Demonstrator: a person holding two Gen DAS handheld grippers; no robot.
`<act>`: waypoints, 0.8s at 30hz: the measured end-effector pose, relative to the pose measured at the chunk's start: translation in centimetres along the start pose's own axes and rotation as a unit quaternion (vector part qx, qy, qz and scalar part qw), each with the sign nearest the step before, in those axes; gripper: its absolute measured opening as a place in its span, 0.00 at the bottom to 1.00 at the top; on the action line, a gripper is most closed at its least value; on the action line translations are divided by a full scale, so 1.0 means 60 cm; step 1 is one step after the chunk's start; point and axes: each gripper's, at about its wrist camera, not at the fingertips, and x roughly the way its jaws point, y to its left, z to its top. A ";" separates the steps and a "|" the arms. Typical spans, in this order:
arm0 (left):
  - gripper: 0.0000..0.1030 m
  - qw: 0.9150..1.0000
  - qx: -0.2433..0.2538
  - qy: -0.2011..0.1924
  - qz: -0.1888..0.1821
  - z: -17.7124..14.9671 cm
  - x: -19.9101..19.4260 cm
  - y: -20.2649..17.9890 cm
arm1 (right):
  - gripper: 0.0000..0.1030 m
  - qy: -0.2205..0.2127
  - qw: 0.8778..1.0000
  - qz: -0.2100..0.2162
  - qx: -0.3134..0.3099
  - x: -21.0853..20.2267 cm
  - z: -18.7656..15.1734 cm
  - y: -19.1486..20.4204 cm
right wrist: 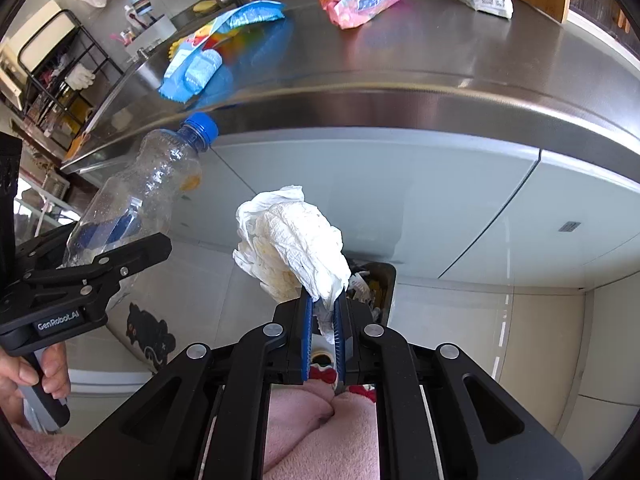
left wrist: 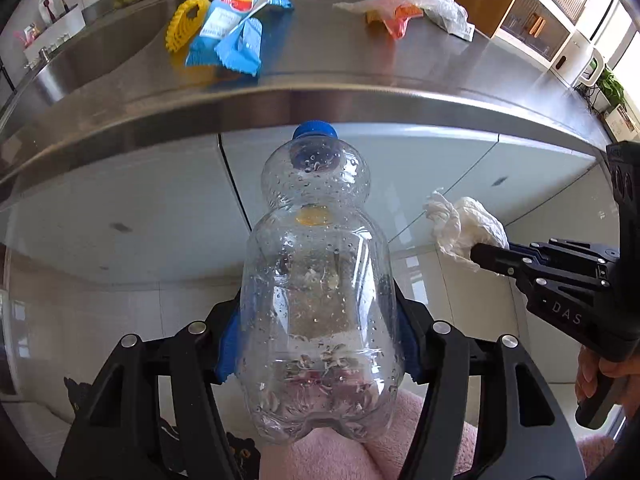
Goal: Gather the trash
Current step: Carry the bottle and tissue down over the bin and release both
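Observation:
A clear empty plastic bottle (left wrist: 316, 280) with a blue cap points away from me, with my left gripper (left wrist: 318, 332) shut on its lower body, blue pads on both sides. From the right wrist view the bottle (right wrist: 148, 188) tilts up to the right in the left gripper (right wrist: 120, 256). My right gripper (right wrist: 324, 308) is shut on a crumpled white tissue (right wrist: 296, 240); the tissue (left wrist: 464, 228) and right gripper (left wrist: 486, 258) also show at the right of the left wrist view. Both grippers hang in front of the steel counter (left wrist: 320, 100), below its edge.
On the counter lie a blue snack wrapper (left wrist: 232, 28), a yellow ridged piece (left wrist: 184, 24) and pink and clear plastic bags (left wrist: 404, 8). A sink (left wrist: 100, 48) is at the left. A dark bin (right wrist: 380, 280) holding trash stands on the floor by the pale cabinet doors (right wrist: 400, 200).

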 end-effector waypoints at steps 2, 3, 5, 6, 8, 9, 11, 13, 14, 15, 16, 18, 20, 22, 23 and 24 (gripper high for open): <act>0.57 1.000 -0.008 0.023 -0.002 -0.020 0.020 0.004 | 0.10 0.014 1.000 0.002 0.002 0.020 -0.007 0.000; 0.57 0.999 -0.012 0.033 -0.004 -0.028 0.033 0.008 | 0.10 0.021 1.000 0.001 0.002 0.030 -0.008 -0.001; 0.57 0.999 -0.016 0.051 -0.005 -0.040 0.058 0.015 | 0.10 0.035 0.999 -0.001 0.002 0.054 -0.010 -0.001; 0.57 0.998 -0.018 0.059 -0.007 -0.044 0.072 0.019 | 0.10 0.041 0.999 -0.003 0.002 0.066 -0.012 -0.001; 0.57 0.997 -0.021 0.072 -0.008 -0.050 0.100 0.027 | 0.10 0.054 0.999 -0.009 0.004 0.093 -0.012 -0.004; 0.57 0.997 -0.020 0.079 -0.008 -0.054 0.115 0.030 | 0.10 0.059 0.998 -0.011 0.007 0.107 -0.012 -0.007; 0.57 0.995 -0.021 0.092 -0.011 -0.056 0.144 0.033 | 0.10 0.067 0.998 -0.013 0.015 0.133 -0.010 -0.012; 0.57 0.994 -0.021 0.105 -0.014 -0.057 0.175 0.036 | 0.10 0.074 0.997 -0.019 0.023 0.161 -0.009 -0.020; 0.57 0.994 -0.021 0.110 -0.016 -0.056 0.189 0.036 | 0.10 0.078 0.996 -0.020 0.030 0.175 -0.007 -0.023; 0.57 0.993 -0.022 0.115 -0.019 -0.055 0.204 0.036 | 0.10 0.082 0.996 -0.019 0.038 0.189 -0.007 -0.028; 0.57 0.992 -0.023 0.121 -0.021 -0.055 0.220 0.036 | 0.10 0.086 0.995 -0.019 0.046 0.202 -0.004 -0.033; 0.57 0.990 -0.025 0.134 -0.025 -0.057 0.253 0.038 | 0.10 0.092 0.994 -0.019 0.062 0.229 -0.006 -0.046; 0.57 0.989 -0.024 0.146 -0.029 -0.059 0.288 0.032 | 0.10 0.099 0.992 -0.017 0.077 0.256 -0.011 -0.059; 0.57 0.987 -0.022 0.158 -0.034 -0.060 0.318 0.026 | 0.10 0.108 0.990 -0.016 0.092 0.285 -0.014 -0.070; 0.57 0.986 -0.021 0.162 -0.037 -0.061 0.332 0.023 | 0.10 0.113 0.988 -0.016 0.101 0.298 -0.016 -0.077; 0.57 0.985 -0.021 0.166 -0.040 -0.063 0.343 0.023 | 0.10 0.117 0.987 -0.017 0.109 0.308 -0.018 -0.083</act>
